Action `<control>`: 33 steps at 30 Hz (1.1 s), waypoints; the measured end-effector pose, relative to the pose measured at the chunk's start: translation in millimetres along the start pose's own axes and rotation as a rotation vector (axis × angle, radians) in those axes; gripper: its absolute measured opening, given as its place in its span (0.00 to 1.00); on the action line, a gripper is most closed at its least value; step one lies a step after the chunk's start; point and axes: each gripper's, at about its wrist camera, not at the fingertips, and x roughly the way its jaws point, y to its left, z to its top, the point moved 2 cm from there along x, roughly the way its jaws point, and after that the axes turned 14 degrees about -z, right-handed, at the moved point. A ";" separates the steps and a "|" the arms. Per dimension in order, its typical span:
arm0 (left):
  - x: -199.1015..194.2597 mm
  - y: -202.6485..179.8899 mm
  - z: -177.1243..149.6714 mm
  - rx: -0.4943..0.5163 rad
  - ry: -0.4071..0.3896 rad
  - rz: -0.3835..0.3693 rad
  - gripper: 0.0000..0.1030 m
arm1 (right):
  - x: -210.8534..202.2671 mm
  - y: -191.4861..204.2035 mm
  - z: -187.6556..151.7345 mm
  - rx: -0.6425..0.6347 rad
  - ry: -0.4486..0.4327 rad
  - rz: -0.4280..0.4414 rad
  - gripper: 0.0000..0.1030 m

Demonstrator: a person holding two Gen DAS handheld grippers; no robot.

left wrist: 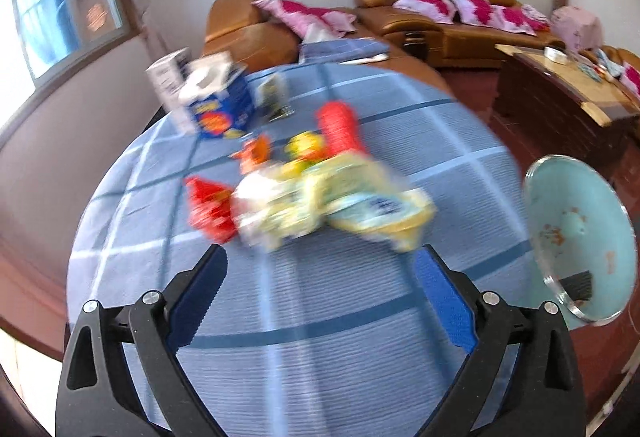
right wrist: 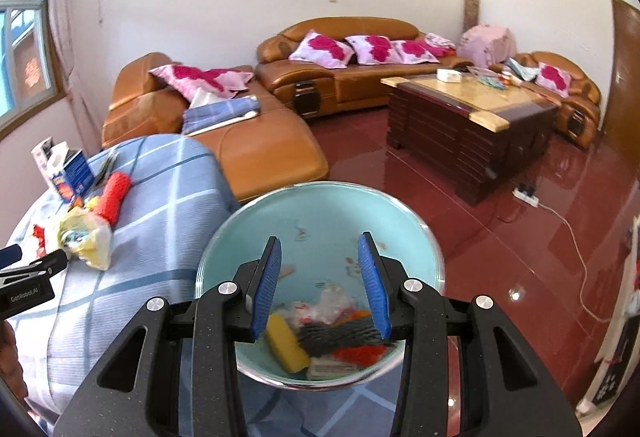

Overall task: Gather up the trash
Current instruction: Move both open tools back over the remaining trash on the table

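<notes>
Several wrappers [left wrist: 320, 201] lie mid-table, light, crinkly and soft; pinch a bunched fold. Left gripper [left wrist: 320, 257], spread wide and empty, sits just near them; right gripper [right wrist: 320, 277] clamps the bowl [right wrist: 320, 205].

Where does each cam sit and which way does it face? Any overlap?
Left wrist: on the open left gripper, aimed down at the blurred pile of snack wrappers on the blue checked tablecloth.
Right wrist: on the right gripper, over the pale blue round bowl; left gripper at its left edge.
Shared: wrappers, bowl, tablecloth, tan leather sofa.
</notes>
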 end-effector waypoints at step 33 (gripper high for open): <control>-13.1 199.3 -33.7 -0.293 0.017 0.174 0.90 | 24.5 230.9 14.2 -0.272 0.200 0.472 0.58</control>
